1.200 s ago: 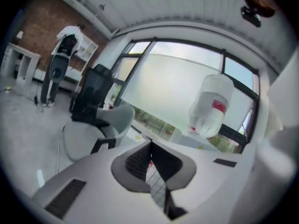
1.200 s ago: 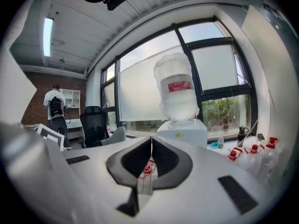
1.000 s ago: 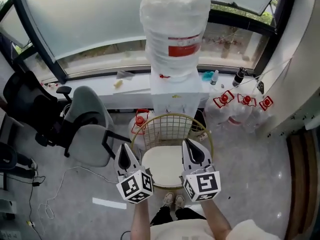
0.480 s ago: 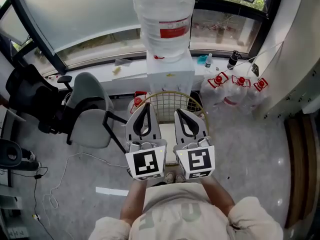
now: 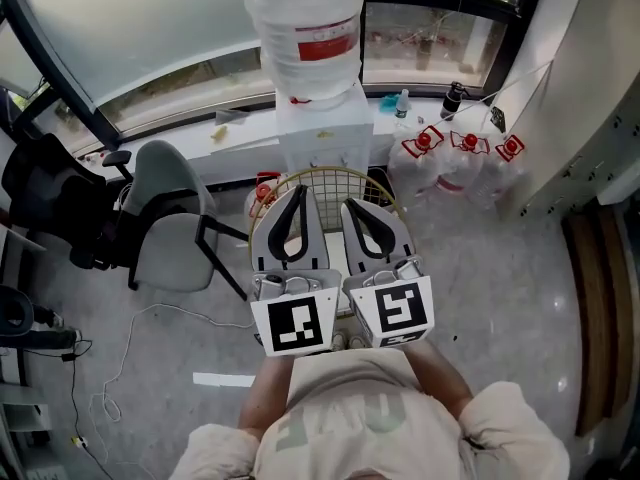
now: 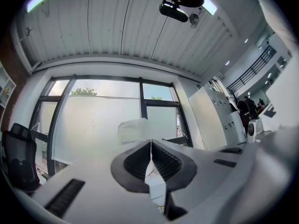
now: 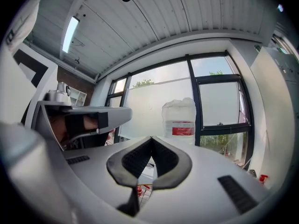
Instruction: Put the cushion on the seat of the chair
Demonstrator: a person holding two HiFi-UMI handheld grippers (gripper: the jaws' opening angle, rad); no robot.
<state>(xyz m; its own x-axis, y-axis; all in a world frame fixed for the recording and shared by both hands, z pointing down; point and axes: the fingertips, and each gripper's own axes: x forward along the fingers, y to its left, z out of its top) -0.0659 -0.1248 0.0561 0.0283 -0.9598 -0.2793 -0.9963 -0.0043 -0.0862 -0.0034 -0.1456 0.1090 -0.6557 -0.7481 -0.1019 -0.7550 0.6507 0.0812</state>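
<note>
The gold wire chair [image 5: 325,180] stands in front of the water dispenser; only the top of its back shows in the head view. Its seat and the cream cushion are covered by my two raised grippers. My left gripper [image 5: 298,192] and right gripper [image 5: 349,206] are held side by side above the chair, pointing roughly level toward the window. Both are shut with nothing between the jaws. In the left gripper view the left gripper [image 6: 151,142] has its pads meeting, and in the right gripper view the right gripper [image 7: 152,138] does too.
A white water dispenser with a large bottle [image 5: 305,28] stands just behind the chair. A grey office chair [image 5: 170,230] and a black one [image 5: 45,198] are to the left. Several red-capped water jugs [image 5: 460,160] sit at the right. Cables lie on the floor [image 5: 130,338].
Both grippers have risen from either side of the cushion on the seat toward the camera and now cover the seat. The cushion stayed on the chair. The head view has tilted slightly.
</note>
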